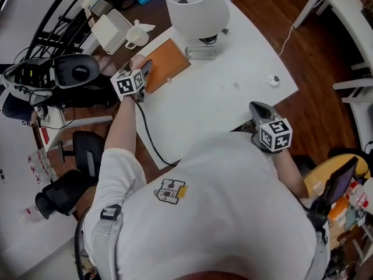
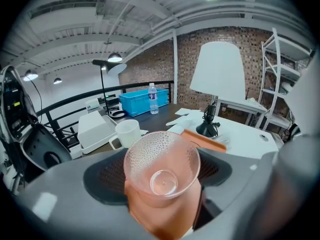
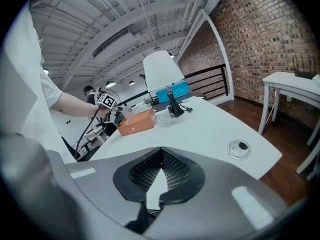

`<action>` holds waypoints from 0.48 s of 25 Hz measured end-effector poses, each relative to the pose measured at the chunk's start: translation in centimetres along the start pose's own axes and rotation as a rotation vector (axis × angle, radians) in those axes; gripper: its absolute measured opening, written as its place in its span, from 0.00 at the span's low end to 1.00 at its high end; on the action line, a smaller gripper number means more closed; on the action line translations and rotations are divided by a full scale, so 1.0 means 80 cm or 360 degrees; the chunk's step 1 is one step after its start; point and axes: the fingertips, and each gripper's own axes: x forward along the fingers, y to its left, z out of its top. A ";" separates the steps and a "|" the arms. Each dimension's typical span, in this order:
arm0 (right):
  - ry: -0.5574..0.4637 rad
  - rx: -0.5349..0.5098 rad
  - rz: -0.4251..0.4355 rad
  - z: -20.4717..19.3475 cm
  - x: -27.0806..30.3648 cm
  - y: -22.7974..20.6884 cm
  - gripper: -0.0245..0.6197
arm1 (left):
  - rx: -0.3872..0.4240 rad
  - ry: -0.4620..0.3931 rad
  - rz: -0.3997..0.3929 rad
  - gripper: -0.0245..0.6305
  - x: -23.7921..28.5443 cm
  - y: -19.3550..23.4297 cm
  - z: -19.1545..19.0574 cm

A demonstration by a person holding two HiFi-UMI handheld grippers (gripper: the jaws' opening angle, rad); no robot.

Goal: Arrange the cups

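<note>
Upper left in the head view, our left gripper (image 1: 141, 74) clasps a clear dimpled cup (image 2: 161, 170) beside the orange board (image 1: 168, 63) on the desk (image 1: 233, 98). Lower right, our right gripper (image 1: 257, 109) is clenched, empty.

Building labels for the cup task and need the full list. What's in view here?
table: 1, white, centre
lamp: 1, white shade, table's far side
board: 1, orange, table's left edge
cup: 1, clear dimpled, in the left gripper
glass: 1, clear, by the lamp base
mug: 1, white, beyond the board
box: 1, white, beside the mug
crate: 1, blue, background
bottle: 1, clear, at the crate
left gripper: closed on the cup
right gripper: shut, empty
</note>
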 end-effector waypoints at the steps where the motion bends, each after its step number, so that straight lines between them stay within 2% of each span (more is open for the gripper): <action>1: 0.0003 0.0002 -0.0002 -0.001 0.000 0.000 0.04 | 0.0004 -0.0014 -0.0006 0.64 0.001 -0.001 0.001; 12: -0.0002 -0.0005 -0.0011 -0.002 0.002 0.003 0.04 | 0.0011 -0.0089 -0.0026 0.64 -0.002 -0.003 0.003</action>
